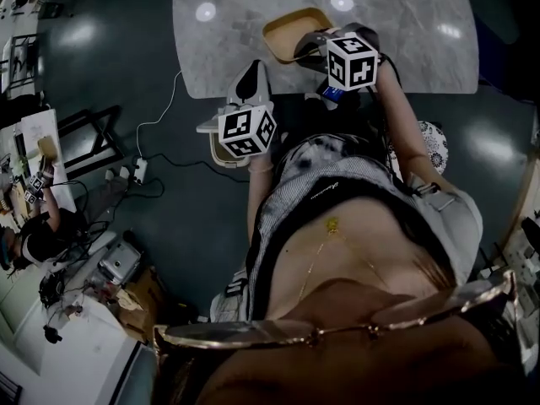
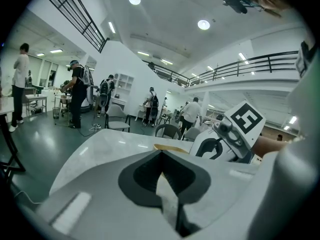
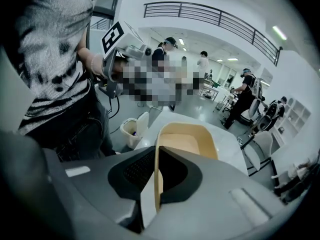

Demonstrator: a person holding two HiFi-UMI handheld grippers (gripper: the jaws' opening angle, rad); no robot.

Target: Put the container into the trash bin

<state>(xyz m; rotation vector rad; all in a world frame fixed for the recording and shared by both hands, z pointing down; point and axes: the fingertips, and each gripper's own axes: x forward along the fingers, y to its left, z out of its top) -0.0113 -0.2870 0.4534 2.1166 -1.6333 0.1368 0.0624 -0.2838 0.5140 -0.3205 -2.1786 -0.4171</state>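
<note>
Pinching the tan container [image 3: 187, 141] by its rim with the right tool [image 3: 156, 151], up over the tabletop [image 3: 227, 150]. Got the left tool [image 2: 161, 156] pressed together, empty. Can see the trash bin [image 3: 133, 130] down on the floor (just beside the tabletop).

I see the container [image 3: 187, 136] as plain tan-yellow, a little paler on its inner floor. The table [image 1: 405, 32] is light grey with faint marbled veining. The left gripper [image 2: 161, 153] and right gripper [image 3: 156, 149] have pale grey shells and charcoal ribbed pads. Their cubes [image 1: 247, 131] carry black squares on white. The trash bin [image 3: 131, 133] looks off-white, the floor [image 1: 126, 66] dark blue-green, and the shirt [image 3: 55, 59] white with dark stripes and blotches.
</note>
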